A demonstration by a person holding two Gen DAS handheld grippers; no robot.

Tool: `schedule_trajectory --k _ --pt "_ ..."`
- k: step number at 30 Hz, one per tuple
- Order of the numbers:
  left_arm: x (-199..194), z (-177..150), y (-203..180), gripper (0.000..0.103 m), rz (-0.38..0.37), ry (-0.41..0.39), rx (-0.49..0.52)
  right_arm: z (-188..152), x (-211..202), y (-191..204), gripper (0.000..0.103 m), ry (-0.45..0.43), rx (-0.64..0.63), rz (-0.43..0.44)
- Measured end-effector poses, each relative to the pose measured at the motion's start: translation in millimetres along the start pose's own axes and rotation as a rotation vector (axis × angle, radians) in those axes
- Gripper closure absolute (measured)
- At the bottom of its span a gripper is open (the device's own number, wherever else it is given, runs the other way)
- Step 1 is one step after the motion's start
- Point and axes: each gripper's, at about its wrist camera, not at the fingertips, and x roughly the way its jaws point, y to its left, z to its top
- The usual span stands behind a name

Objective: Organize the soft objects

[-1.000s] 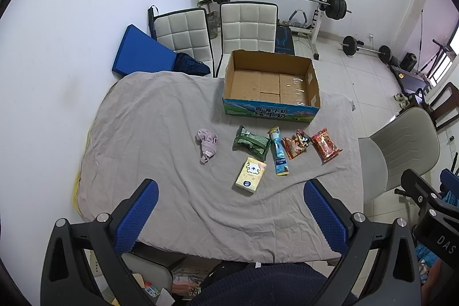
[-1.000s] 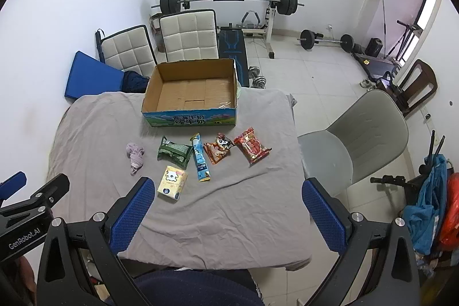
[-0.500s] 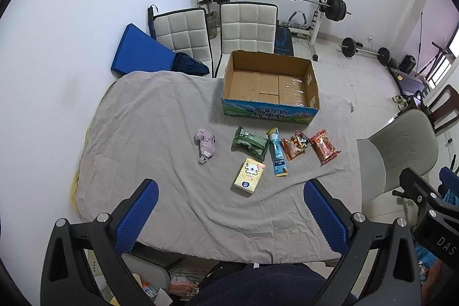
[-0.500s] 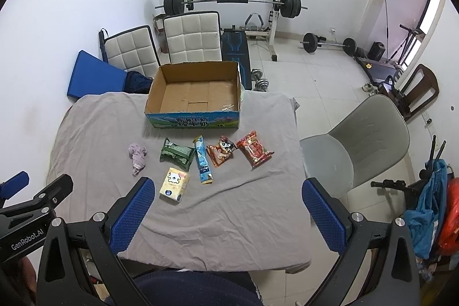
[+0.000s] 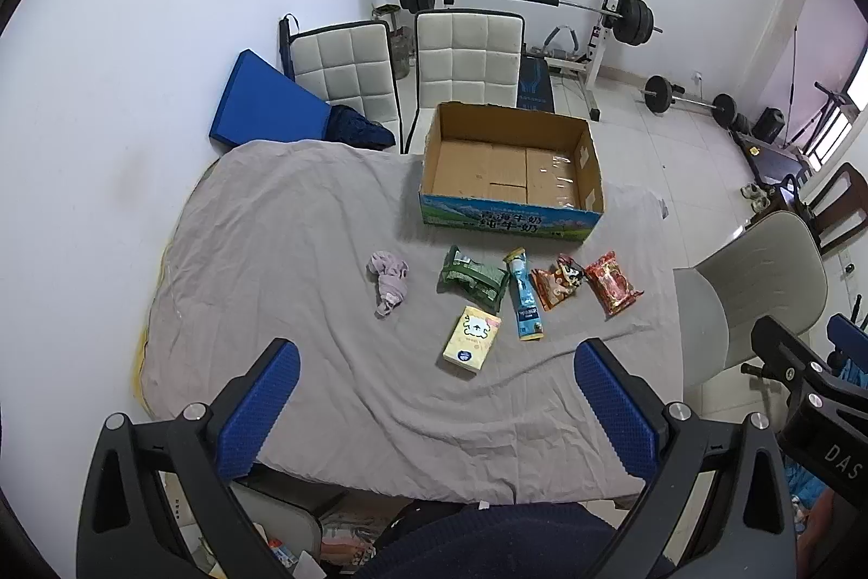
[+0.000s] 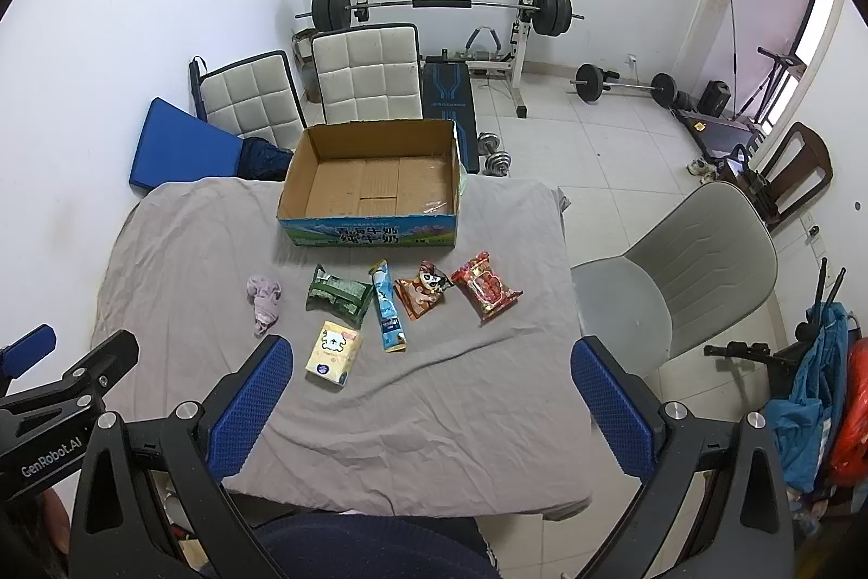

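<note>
- Left hand-held gripper point(image 5: 434, 411) hangs above the near edge of the worktop, blue pads spread wide, nothing between them.
- Right hand-held gripper point(image 6: 431, 402) sits level with it, also spread wide and holding nothing, over the near edge of the grey cloth point(image 6: 423, 405).
- Just ahead of the left pads: a pale yellow tissue pack point(image 5: 471, 344) with a cartoon sheep, lying flat, closest of all the items.
- Beyond it, a loose row across the cloth: crumpled lilac fabric piece point(image 5: 387, 281) on the far left, set apart from the rest.
- Next, the dark green packet point(image 5: 473, 276), and touching its right edge the long light-blue sachet point(image 5: 524, 302), pointing toward the box.
- Then the orange cartoon snack bag point(image 5: 559, 287), and just beside it the red snack bag point(image 5: 614, 282) at the right end.
- Behind the row stands the open cardboard box point(image 5: 512, 147) with a blue-green printed front, at the far edge of the worktop; only its bare floor shows inside.
- Past the worktop: two white quilted chairs point(image 5: 466, 58), a blue mat point(image 5: 260, 101) against the wall, a barbell rack point(image 5: 521, 1).
- To the right, a grey shell chair point(image 6: 700, 264) pulled up beside the worktop.
</note>
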Motion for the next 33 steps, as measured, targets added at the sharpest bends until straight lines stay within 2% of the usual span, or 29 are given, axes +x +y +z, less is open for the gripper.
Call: schedule_trajectory --k 11,17,23,33 --pt "0 2 5 0.000 -0.016 -0.004 -0.013 4 6 2 0.000 0.006 0.001 0.010" --pt "19 8 6 0.000 -0.050 0.015 -0.015 5 35 -8 0.000 0.052 0.022 0.036" --pt "73 18 7 0.000 -0.030 0.034 -0.021 8 109 -25 0.000 0.179 0.048 0.051" --pt "231 5 -24 0.000 -0.026 0.272 0.094 0 279 -68 0.000 0.387 0.060 0.010"
